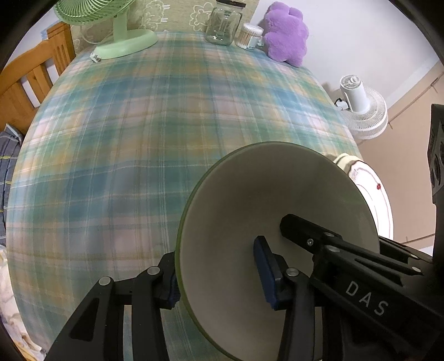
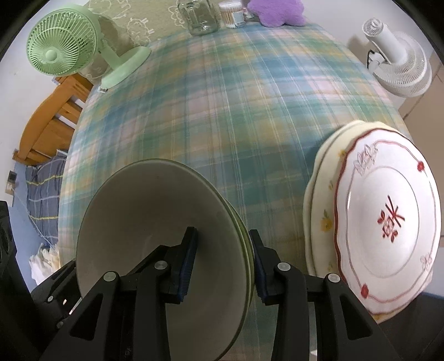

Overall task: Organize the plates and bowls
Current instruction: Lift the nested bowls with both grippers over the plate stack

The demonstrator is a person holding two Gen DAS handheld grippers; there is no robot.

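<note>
Both grippers clamp the same stack of pale grey-green round ceramic bowls [image 2: 155, 222], on opposite rims. Right wrist view: right gripper [image 2: 223, 263] straddles the stack's right rim, one blue-padded finger [image 2: 187, 266] inside the top bowl, the other outside against the wall, pads pressed on it, so narrow & holding; at least 2 nested rims show at that edge. Left wrist view: left gripper [image 1: 222, 275] has the near-left rim of the bowl stack [image 1: 249, 200] btwn its pads, one blue pad inside, one outside behind the rim, jaws at narrow set & gripping. In that view the right gripper's black arm w/ white lettering comes in from lower right & reaches into the bowl. Bowls sit low over the green-blue-pink plaid tablecloth [image 2: 222, 111], near front edge of table; can't tell if the base touches the cloth. Just right of the bowls, apart from them, a stack of plates at the table's right edge: white scalloped plate w/ red line border & red flower motif [image 2: 388, 216] on top, cream scalloped plates w/ small yellow flowers [image 2: 319, 211] under it. Far end of table: mint-green desk fan [image 2: 61, 50] at left, clear glass jar [image 2: 198, 16], round tub of cotton swabs [image 2: 231, 12], purple plush toy [image 2: 277, 11]. White floor fan [image 2: 399, 64] stands beyond the right edge; wooden chair [image 2: 52, 122] at left.
</note>
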